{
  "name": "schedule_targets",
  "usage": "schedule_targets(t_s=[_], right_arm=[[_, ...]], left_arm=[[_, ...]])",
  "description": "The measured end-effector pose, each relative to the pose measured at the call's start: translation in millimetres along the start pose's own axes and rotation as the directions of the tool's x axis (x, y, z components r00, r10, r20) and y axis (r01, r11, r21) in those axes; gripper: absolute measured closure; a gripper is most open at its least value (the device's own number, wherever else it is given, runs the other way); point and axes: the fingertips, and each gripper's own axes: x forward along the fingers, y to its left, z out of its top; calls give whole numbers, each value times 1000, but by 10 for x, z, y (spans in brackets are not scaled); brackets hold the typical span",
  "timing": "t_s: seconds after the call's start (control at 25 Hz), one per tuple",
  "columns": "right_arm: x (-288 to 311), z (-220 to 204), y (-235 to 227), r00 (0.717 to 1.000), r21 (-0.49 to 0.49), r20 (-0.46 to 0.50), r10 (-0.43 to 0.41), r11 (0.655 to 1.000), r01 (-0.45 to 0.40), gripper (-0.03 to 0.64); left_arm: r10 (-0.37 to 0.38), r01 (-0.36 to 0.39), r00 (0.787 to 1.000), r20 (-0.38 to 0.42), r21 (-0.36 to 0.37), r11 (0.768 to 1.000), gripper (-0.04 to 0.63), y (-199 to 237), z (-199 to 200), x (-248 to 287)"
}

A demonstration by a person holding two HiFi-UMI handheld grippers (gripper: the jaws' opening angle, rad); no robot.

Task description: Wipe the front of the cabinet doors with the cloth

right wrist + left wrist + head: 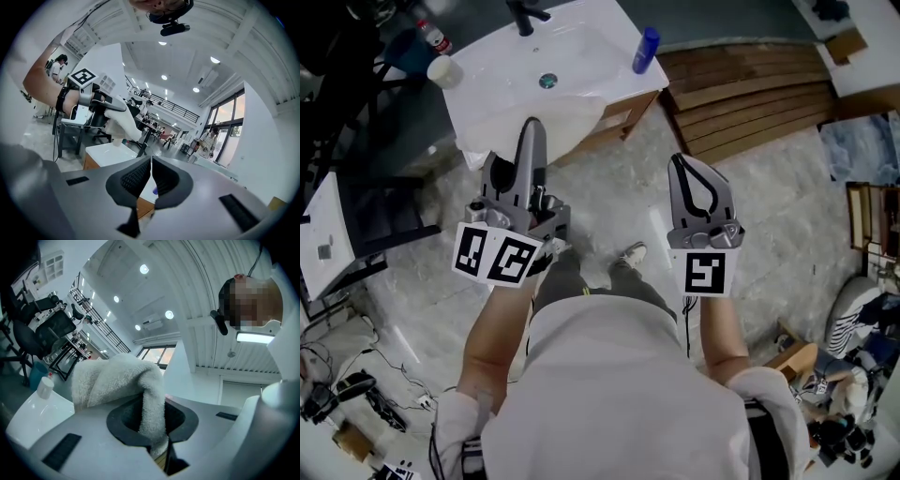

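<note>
The person stands on a pale marbled floor (pixel 619 202) facing a small wooden cabinet (pixel 617 122) with a white basin top (pixel 581 52). On that top stand a blue bottle (pixel 646 49) at the right edge, a black tap (pixel 525 17) at the back and a white cup (pixel 443 71) at the left corner, with a red-capped bottle (pixel 434 36) just behind the cup. A stack of wooden slats (pixel 741 94) lies on the floor to the right of the cabinet, and cables (pixel 356 394) trail by the person's left side. The left gripper (pixel 159 448) has its tongs pinched on a white terry cloth (pixel 117 378), which bunches up above the jaws; from the head view it hangs over the cabinet's near edge, though the cloth is hard to pick out there against the white top. The right gripper (pixel 151 164) is held apart over bare floor, its tongs pressed together with nothing between them. Its own view shows a bright open hall with ceiling lights, tall windows and desks
</note>
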Motion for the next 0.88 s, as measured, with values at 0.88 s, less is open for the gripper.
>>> schedule_targets(t_s=[0.88], right_arm=[[50, -11, -158, 1000, -20, -9, -6, 1000, 6, 577]], left_arm=[[67, -66, 997, 39, -24, 998, 538, 215, 166, -68]])
